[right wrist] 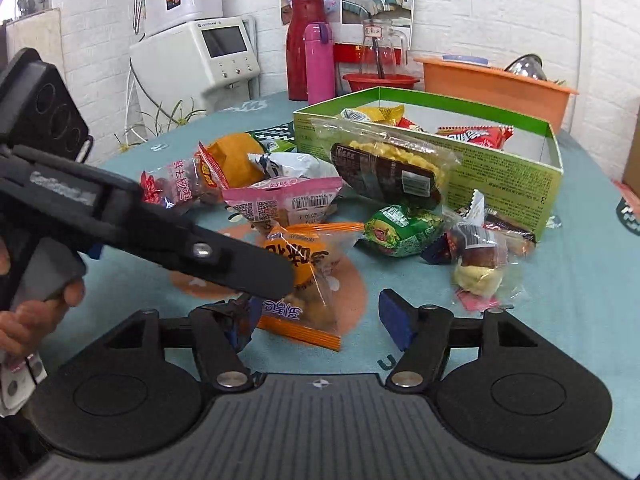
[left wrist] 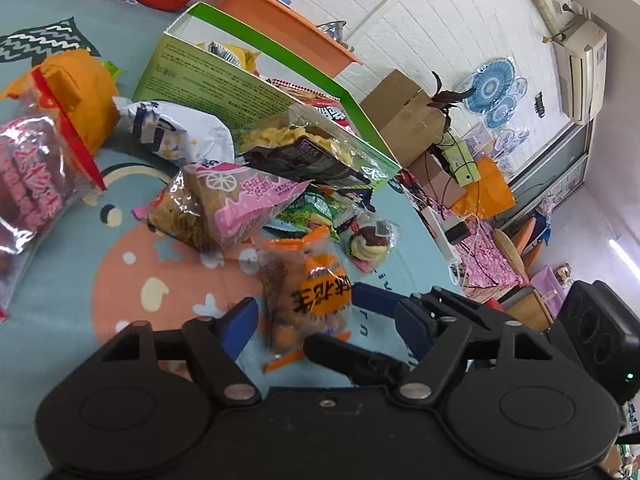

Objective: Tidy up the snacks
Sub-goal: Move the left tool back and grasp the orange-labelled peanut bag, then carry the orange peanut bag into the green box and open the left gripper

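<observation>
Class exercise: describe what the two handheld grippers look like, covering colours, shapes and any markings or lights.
Both grippers, left and right, have black bodies with two rounded lobes, silver pivot pins and blue finger pads. The right body has a ribbed grey top with a small round emblem. In the right view, the left unit shows a black arm with pale lettering and a boxy black module with three round recesses.

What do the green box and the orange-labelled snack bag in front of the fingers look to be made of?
Green box: seemingly thin cardboard with a printed, slightly glossy skin; flat folded walls, white inside. Orange-labelled snack bag: clear crinkly plastic film with a crimped orange seal; contents show through and it glints.
</observation>
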### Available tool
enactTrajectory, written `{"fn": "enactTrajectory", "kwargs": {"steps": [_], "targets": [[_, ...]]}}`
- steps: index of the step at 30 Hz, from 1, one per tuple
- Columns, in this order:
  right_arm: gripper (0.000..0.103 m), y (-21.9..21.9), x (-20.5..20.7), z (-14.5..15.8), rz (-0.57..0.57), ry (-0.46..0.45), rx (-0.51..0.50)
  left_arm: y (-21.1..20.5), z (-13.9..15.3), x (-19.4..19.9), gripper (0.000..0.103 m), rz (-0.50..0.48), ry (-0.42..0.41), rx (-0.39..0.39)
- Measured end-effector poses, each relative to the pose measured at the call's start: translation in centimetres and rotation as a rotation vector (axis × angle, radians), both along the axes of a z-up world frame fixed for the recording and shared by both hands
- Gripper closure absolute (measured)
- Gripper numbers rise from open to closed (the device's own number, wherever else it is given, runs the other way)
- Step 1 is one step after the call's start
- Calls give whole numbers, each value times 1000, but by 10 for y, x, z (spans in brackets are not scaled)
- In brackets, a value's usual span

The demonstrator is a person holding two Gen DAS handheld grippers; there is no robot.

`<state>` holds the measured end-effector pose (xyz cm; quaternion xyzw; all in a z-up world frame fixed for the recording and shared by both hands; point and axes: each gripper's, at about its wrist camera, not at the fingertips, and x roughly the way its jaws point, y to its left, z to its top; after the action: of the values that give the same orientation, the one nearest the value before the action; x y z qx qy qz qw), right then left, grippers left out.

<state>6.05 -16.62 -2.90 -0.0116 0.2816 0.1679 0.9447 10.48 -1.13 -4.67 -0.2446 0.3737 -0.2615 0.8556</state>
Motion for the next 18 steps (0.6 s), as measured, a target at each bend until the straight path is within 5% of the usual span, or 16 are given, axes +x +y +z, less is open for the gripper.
{"fn": "enactTrajectory", "kwargs": {"steps": [4,5,6,7,9,18], "targets": [[0,-2,4,-1,22,4,26,-4,0,4,3,-2,-11,26],[0,-2,6,-2,28,8,31,-6,0,5,12,-4,-18,40],[0,-1,7,-3,32,14,37,-8,0,5,38,-1,-28,64],[12,-1,8,-3,36,20,47,-10,0,5,48,-2,-33,90],[34,-2,9,-4,53,36,84,-13,1,1,47,-2,-43,108],[44,-6,-30,31,48,-91,58,-25,48,-22,47,-51,-183,109]]}}
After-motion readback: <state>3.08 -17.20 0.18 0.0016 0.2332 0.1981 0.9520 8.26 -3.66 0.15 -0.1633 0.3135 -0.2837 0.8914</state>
